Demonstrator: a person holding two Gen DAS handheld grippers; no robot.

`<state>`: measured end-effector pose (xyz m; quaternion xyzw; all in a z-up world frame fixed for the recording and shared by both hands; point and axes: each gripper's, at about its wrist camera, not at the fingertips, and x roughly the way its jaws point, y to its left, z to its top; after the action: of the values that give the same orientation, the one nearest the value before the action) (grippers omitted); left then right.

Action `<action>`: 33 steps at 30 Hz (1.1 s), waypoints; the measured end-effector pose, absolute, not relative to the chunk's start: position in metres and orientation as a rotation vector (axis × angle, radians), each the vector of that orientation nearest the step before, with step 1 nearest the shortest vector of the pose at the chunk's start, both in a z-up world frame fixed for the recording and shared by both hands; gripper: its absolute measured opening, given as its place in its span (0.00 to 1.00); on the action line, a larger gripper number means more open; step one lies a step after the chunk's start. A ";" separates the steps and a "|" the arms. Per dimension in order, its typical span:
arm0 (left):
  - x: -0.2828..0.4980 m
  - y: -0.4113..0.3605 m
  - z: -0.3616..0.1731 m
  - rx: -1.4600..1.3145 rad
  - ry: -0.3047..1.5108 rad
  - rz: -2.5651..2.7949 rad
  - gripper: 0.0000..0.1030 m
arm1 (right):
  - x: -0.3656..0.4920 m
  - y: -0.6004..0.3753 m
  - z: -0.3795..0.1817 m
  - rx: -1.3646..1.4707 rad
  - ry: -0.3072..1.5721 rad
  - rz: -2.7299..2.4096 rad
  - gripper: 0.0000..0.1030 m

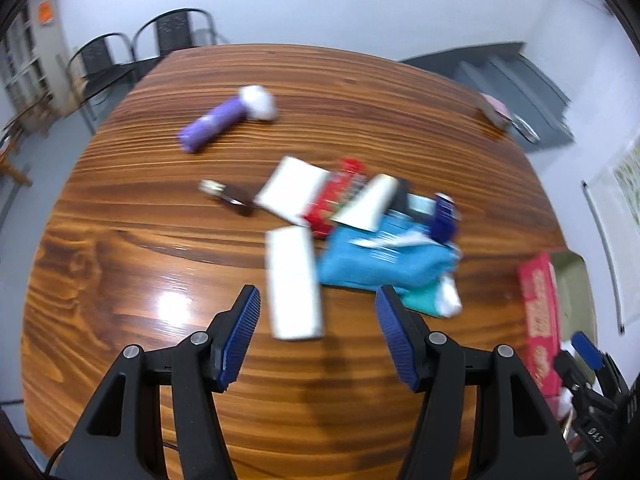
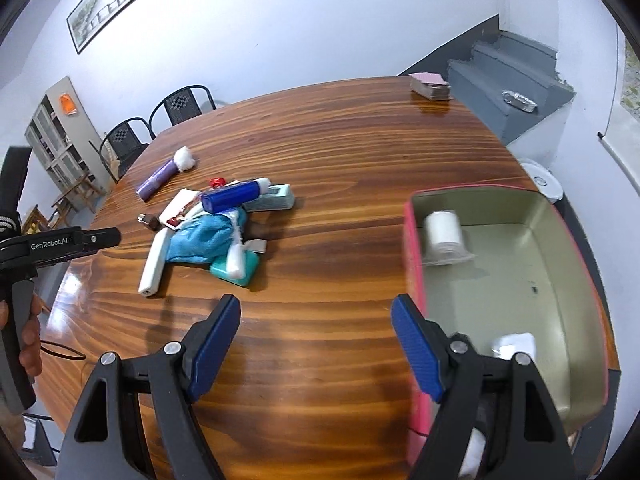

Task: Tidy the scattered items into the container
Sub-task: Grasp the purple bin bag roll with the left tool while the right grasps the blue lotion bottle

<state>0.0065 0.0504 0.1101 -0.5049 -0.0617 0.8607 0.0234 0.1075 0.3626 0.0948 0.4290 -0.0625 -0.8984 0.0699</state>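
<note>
Both our tools, left tool (image 1: 318, 334) and right tool (image 2: 316, 346), gape empty; grabbing from the tangled pile (image 2: 208, 236) may drag neighbours off the desk (image 2: 340, 160), missing the box (image 2: 416, 248)

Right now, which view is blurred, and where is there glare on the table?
The left wrist view is motion-blurred: the pile with the blue cloth smears. The right wrist view is sharp. Glare lies on the table in the left wrist view, ahead of the left gripper.
</note>
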 end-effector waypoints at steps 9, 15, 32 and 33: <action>-0.033 -0.023 0.101 -1.615 -0.236 2.724 0.62 | 0.078 0.333 0.090 1.355 -0.280 -2.650 0.79; -0.067 -0.044 0.090 -1.639 -0.230 2.710 0.62 | 0.061 0.315 0.090 1.378 -0.284 -2.657 0.79; -0.201 -0.062 0.062 -1.509 0.075 2.633 0.62 | 0.038 0.303 0.070 1.539 -0.302 -2.717 0.79; -0.206 -0.061 0.060 -1.507 0.083 2.626 0.62 | 0.037 0.303 0.070 1.544 -0.303 -2.721 0.79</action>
<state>-0.2059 -0.0610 0.0601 -0.4967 0.0275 0.8656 0.0564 0.0365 0.3032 0.0698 0.4912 -0.0964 -0.8657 -0.0009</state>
